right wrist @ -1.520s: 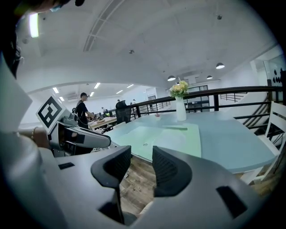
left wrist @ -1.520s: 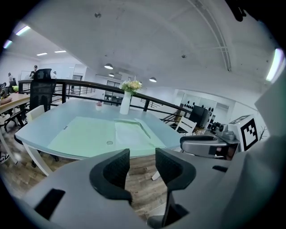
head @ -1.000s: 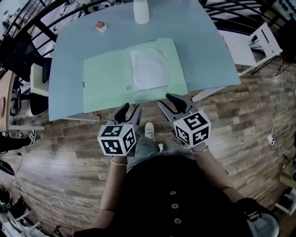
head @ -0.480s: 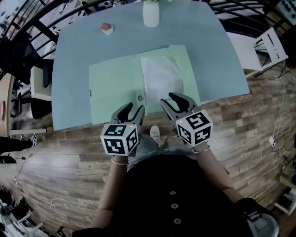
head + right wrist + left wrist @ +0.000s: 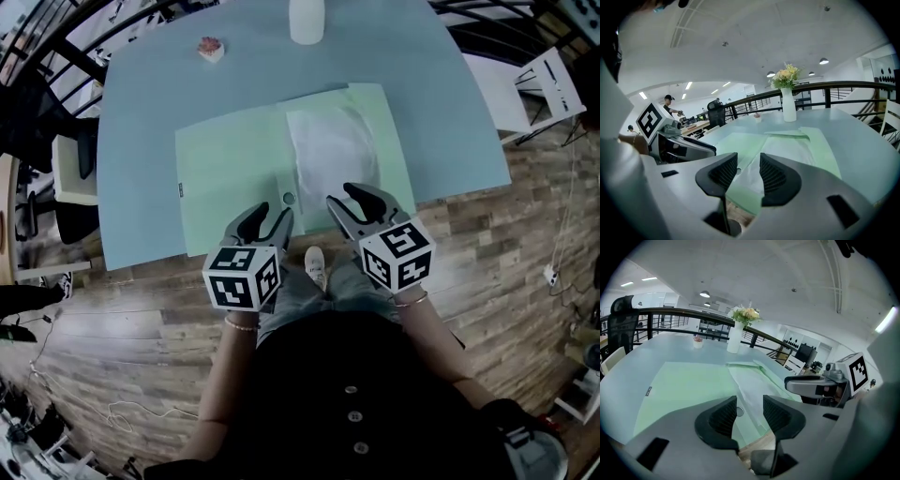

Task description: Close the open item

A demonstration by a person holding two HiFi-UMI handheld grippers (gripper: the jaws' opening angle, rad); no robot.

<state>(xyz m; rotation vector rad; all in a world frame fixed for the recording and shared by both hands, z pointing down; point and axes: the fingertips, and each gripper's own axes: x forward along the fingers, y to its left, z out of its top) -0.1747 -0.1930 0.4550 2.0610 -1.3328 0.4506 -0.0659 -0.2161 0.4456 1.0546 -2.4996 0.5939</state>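
The open green folder (image 5: pixel 230 169) lay flat on the blue surface (image 5: pixel 141 103). The left hand-held gripper (image 5: pixel 269 215) and right hand-held gripper (image 5: pixel 341 196) hovered at its near edge, jaws apart, holding nothing.

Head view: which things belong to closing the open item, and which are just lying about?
For the job: green folder, white sheet in it, left gripper, right gripper.
Lying about: white vase, small pink object.
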